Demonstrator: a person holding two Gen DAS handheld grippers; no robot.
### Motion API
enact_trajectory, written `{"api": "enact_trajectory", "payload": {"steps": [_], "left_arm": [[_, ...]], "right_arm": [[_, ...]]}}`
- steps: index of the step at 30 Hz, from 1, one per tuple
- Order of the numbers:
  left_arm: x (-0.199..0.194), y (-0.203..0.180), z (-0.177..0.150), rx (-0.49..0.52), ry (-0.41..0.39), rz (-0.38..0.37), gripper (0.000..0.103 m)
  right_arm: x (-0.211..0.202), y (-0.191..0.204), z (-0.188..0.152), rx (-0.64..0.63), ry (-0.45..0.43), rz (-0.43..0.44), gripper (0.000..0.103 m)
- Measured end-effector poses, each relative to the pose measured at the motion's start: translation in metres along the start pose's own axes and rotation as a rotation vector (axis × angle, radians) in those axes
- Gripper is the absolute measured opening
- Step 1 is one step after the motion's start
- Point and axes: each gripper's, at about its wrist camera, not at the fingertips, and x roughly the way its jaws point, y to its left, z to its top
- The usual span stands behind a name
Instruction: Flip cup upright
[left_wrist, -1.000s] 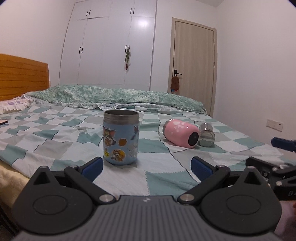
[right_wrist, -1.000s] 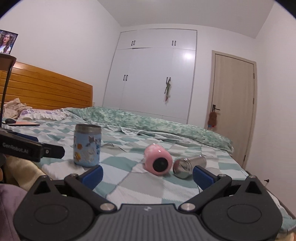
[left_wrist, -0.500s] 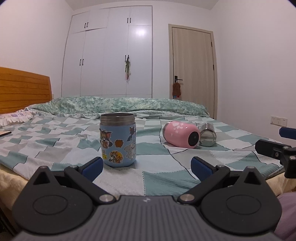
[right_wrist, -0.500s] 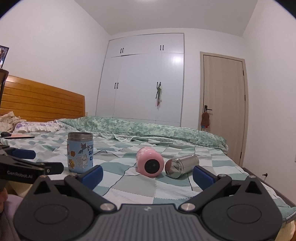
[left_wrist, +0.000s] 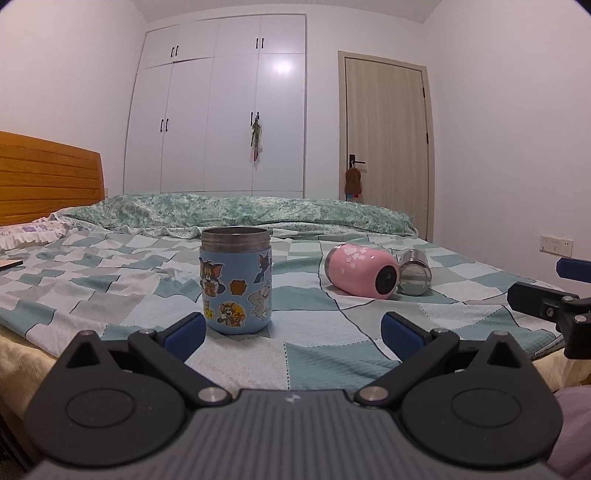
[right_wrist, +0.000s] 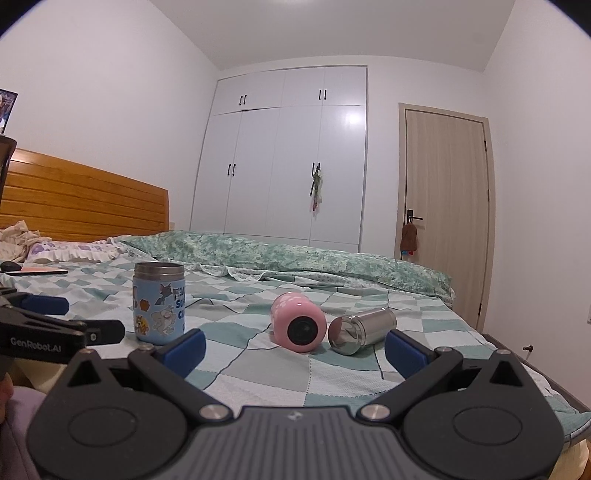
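Cups on bed (left_wrist: 110, 295): blue cartoon cup (left_wrist: 236, 280) upright near the front edge, pink cup (left_wrist: 360, 271) and steel cup (left_wrist: 415, 272) on their sides, touching, well right of it. Left tongs (left_wrist: 291, 328) spread wide, empty, short of the blue cup. Right tongs (right_wrist: 293, 347) likewise wide apart, empty, facing the pink cup's dark end. Likely step: approach before the grasp. Next: advance right tongs, straddle the pink body, close, tilt onto its base. Soft bedding, so set down squarely.
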Motion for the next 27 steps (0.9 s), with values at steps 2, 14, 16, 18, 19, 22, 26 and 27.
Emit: {"api": "enact_trajectory", "payload": {"steps": [2,14,16,18,19,22,26,27], "left_arm": [[-0.0007,-0.0002,-0.0001,0.001,-0.001,0.000,0.103],[-0.0005,-0.0011,0.0004,0.002,-0.005,-0.005,0.103],[-0.0006,-0.0014,0.0004,0.002,-0.006,-0.006,0.103],[-0.0011,-0.0016,0.0005,0.002,-0.007,-0.008,0.103],[-0.0013,-0.0021,0.0005,0.002,-0.008,-0.008,0.103],[-0.0015,-0.0019,0.0009,0.002,-0.007,-0.009,0.103],[-0.0026,-0.0033,0.0012,0.002,-0.010,-0.014,0.103],[-0.0030,-0.0038,0.0013,0.003,-0.011,-0.014,0.103]], "right_arm": [[-0.0002,-0.0001,0.0001,-0.001,0.000,0.000,0.103],[-0.0005,0.0004,0.0001,-0.003,0.000,0.000,0.103],[-0.0006,0.0005,0.0000,-0.003,0.000,0.000,0.103],[-0.0005,0.0005,0.0000,-0.003,0.000,0.000,0.103],[-0.0006,0.0005,0.0000,-0.003,0.000,0.000,0.103],[-0.0004,0.0006,-0.0001,-0.002,0.000,-0.001,0.103],[-0.0005,0.0006,0.0000,-0.003,0.000,-0.001,0.103],[-0.0004,0.0007,-0.0001,-0.003,0.000,-0.001,0.103]]}}
